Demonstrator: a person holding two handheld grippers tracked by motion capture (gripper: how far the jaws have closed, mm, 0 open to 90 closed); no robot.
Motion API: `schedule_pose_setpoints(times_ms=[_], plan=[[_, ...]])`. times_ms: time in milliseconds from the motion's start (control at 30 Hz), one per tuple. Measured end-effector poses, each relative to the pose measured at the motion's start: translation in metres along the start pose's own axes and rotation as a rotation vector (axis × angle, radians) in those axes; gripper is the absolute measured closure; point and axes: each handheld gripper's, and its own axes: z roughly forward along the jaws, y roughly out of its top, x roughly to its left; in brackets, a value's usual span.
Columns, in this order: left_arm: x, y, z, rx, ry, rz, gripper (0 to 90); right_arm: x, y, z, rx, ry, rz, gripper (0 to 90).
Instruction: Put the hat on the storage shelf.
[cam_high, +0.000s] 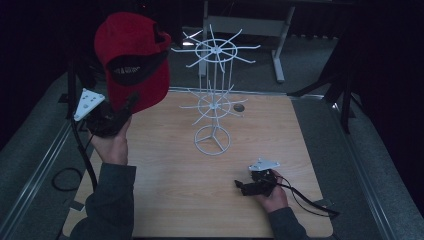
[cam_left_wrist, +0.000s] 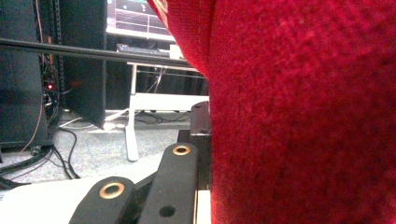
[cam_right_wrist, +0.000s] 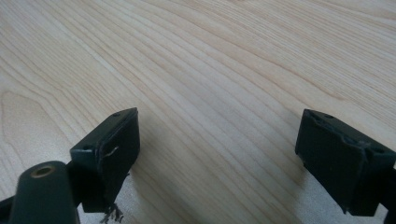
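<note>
Item: red cap (cam_high: 131, 57), woven cloth, with a dark inner lining. Location: lifted clear of the bench (cam_high: 165, 200), held up by the left gripper (cam_high: 131, 102); in the left gripper view the red cloth lies hard against the jaws on one side.

Handling (judged): light, soft, folds readily; crown collapses under pressure and offers no firm purchase. Brim probably stiffer. Best hold: brim edge or rear band, pinched flat between the jaws. Low slip risk on cloth; may swing when carried.

Left jaws: closed on the cap's lower edge.

Right gripper (cam_high: 244, 186): low over the bench, jaws spread wide, nothing between them.

Adjacent: white wire rack (cam_high: 214, 95), upright, well beyond the cap; its prongs look likely to snag fabric.
</note>
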Motion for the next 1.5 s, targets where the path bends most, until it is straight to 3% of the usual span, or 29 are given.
schedule_pose_setpoints(times_ms=[733,1200,1500], plan=[[-0.012,0.005,-0.006,-0.027,-0.034,0.009,83.2,0.0,0.0,0.0,0.001,0.001,0.001,13.6],[-0.017,-0.002,-0.012,-0.025,-0.047,0.023,83.2,0.0,0.0,0.0,0.001,0.001,0.0,13.6],[-0.02,-0.017,-0.01,-0.008,-0.041,0.025,83.1,0.0,0.0,0.0,0.001,0.001,0.001,13.6]])
